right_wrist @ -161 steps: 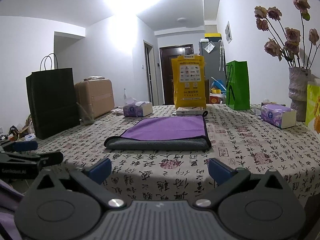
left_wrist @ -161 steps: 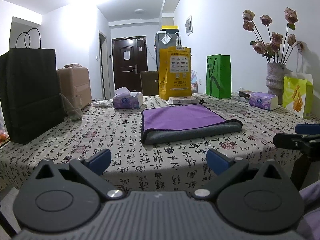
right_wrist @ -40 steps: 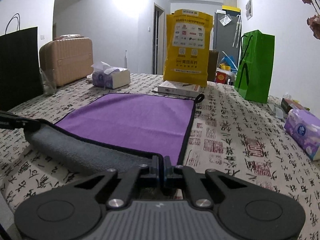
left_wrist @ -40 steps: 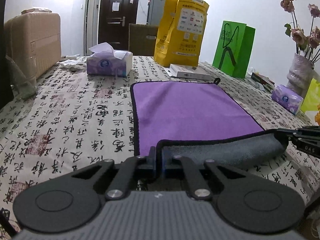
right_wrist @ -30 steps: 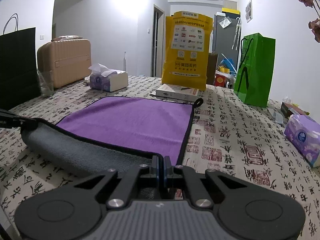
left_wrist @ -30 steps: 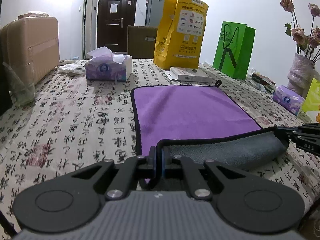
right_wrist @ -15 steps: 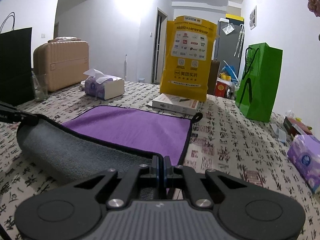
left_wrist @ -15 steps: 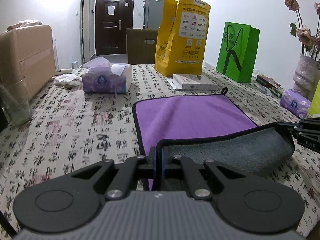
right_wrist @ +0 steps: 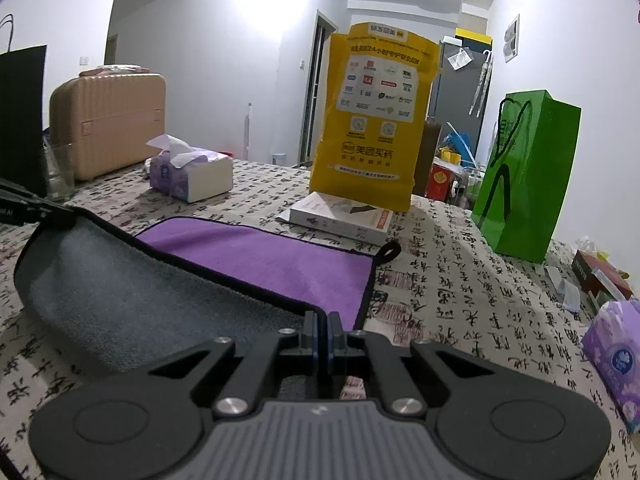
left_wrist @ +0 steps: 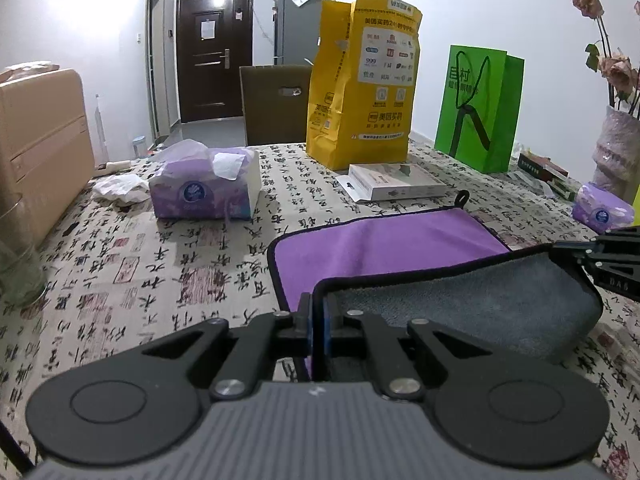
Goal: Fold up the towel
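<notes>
A towel (left_wrist: 384, 244), purple on top and grey underneath with a black hem, lies on the patterned tablecloth (left_wrist: 140, 264). My left gripper (left_wrist: 318, 312) is shut on its near left corner. My right gripper (right_wrist: 322, 330) is shut on its near right corner. The near edge is lifted and carried over the purple part, so the grey underside (right_wrist: 132, 300) faces up and sags between the grippers. The far part stays flat, with a hanging loop (right_wrist: 390, 250) at its far right corner. The right gripper also shows at the right edge of the left wrist view (left_wrist: 608, 258).
A white box (left_wrist: 394, 186) lies just beyond the towel, with a yellow bag (left_wrist: 362, 84) and a green bag (left_wrist: 478, 108) behind it. A tissue box (left_wrist: 204, 192) is at far left, a glass (left_wrist: 18, 268) at the left edge, a tissue pack (right_wrist: 616, 356) at right.
Both grippers closed on the near corners, then lifted them and carried them away from me over the towel. The grey underside now covers more of the purple surface.
</notes>
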Available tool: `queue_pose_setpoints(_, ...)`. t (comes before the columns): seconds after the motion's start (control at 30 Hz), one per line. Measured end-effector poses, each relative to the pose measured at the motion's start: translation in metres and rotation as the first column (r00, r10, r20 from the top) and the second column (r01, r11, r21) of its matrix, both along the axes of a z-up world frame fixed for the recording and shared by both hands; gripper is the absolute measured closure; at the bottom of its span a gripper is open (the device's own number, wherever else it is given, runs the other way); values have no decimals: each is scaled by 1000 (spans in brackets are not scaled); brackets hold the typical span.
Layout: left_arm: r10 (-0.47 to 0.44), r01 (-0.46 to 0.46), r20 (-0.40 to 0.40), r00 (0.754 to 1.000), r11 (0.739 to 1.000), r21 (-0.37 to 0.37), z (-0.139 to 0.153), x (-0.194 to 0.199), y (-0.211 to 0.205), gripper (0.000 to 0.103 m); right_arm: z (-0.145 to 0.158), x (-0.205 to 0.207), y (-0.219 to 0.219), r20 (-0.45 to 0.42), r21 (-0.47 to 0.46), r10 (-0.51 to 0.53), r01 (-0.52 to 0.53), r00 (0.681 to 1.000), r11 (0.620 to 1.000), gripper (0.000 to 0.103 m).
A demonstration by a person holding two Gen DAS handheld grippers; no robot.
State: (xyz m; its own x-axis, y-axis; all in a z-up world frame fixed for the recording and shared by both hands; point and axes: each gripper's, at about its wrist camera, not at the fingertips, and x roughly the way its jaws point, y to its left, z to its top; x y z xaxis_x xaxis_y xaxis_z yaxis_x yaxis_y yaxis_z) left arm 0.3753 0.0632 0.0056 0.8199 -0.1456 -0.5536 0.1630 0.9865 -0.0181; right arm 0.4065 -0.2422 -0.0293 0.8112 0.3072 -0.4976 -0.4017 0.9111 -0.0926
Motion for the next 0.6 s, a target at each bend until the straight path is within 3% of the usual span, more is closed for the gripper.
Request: queue_pose_setpoints(0.6,-34,33,16,999,996,80,3,62,3,98,4,64,11,18,-28,1,-1,1000,1000,99)
